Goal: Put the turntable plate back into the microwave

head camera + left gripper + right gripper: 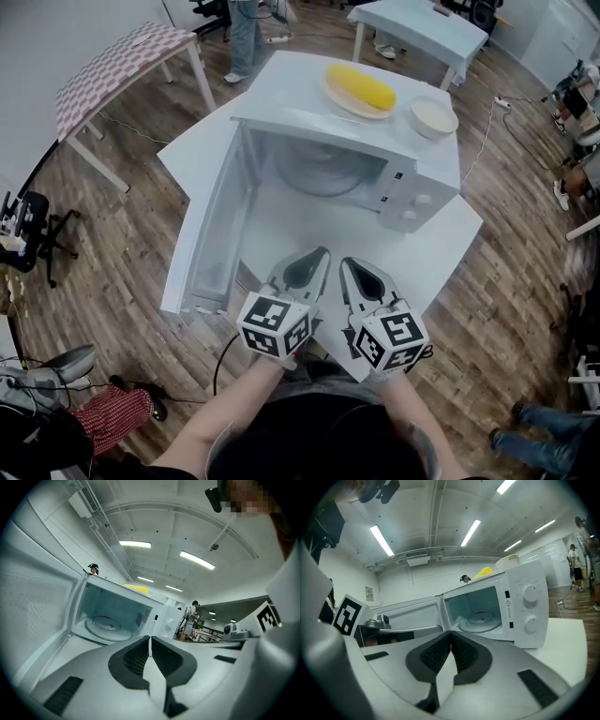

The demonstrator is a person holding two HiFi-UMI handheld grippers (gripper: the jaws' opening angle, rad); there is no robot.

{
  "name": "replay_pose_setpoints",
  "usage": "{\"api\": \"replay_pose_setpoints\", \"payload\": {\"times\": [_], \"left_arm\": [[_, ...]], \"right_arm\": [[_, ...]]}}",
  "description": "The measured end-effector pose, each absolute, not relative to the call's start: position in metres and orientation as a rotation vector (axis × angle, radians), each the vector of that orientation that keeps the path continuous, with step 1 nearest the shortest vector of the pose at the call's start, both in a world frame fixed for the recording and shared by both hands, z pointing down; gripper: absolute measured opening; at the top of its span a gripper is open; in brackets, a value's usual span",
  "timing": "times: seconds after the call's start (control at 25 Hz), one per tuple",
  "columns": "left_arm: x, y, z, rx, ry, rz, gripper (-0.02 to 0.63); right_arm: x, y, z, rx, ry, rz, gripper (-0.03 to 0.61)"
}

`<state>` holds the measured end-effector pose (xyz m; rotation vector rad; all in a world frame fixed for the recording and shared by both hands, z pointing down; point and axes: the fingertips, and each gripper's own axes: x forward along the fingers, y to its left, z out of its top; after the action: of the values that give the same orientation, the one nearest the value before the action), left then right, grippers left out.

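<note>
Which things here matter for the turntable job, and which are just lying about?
Job: microwave, its open door, turntable plate inside it, left gripper and right gripper, both shut and empty.
Lying about: corn and bowl, both on top of the microwave.

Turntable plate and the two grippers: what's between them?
Head view: only bare table and the microwave's open front lie between the turntable plate and the left gripper and right gripper.
</note>
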<state>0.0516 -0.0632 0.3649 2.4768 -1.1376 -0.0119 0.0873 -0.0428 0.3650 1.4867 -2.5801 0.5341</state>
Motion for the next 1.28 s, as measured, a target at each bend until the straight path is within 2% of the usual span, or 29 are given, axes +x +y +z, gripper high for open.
{"api": "replay_pose_setpoints", "payload": {"times": [0.36, 1.28], "left_arm": [[0.036, -0.043, 0.356, 2.474, -1.178, -0.042, 0.031], [0.021, -0.011, 0.372, 2.417, -1.193, -0.015, 0.031]], "right_arm": [[0.089, -0.018, 0.351, 1.536, -2.587, 0.448, 0.021], [0.067, 0.002, 0.368, 1.480, -2.593, 0.491, 0.020]]}}
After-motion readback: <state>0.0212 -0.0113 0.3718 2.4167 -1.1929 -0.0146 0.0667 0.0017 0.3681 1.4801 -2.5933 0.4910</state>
